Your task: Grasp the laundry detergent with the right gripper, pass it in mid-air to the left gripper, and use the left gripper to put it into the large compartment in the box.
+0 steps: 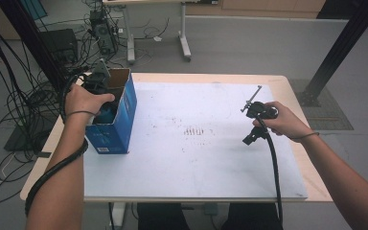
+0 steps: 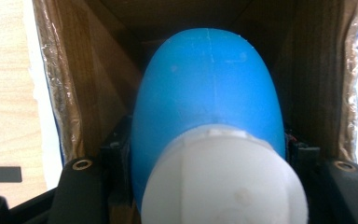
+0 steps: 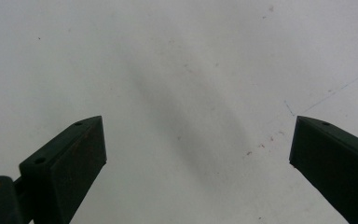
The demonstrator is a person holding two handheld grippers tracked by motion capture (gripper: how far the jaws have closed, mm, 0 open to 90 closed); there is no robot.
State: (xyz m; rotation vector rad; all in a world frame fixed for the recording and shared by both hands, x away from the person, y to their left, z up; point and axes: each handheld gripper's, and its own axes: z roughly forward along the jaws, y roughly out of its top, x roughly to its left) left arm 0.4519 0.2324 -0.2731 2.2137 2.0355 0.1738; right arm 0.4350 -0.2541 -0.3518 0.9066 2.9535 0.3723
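Closest to the lens in the left gripper view, a blue bottle with a white cap (image 2: 205,135) sits clamped between the left gripper's (image 2: 207,154) jaws, its blue body reaching into the open mouth of a cardboard box (image 2: 65,98) whose brown inner walls rise on both sides. From the high view, the left gripper (image 1: 97,81) sits at the upper left of the frame, over the box's (image 1: 120,120) blue outer wall. Right of centre, the right gripper (image 1: 255,120) hovers over the white counter (image 1: 191,163), jaws spread wide with nothing between them (image 3: 198,140).
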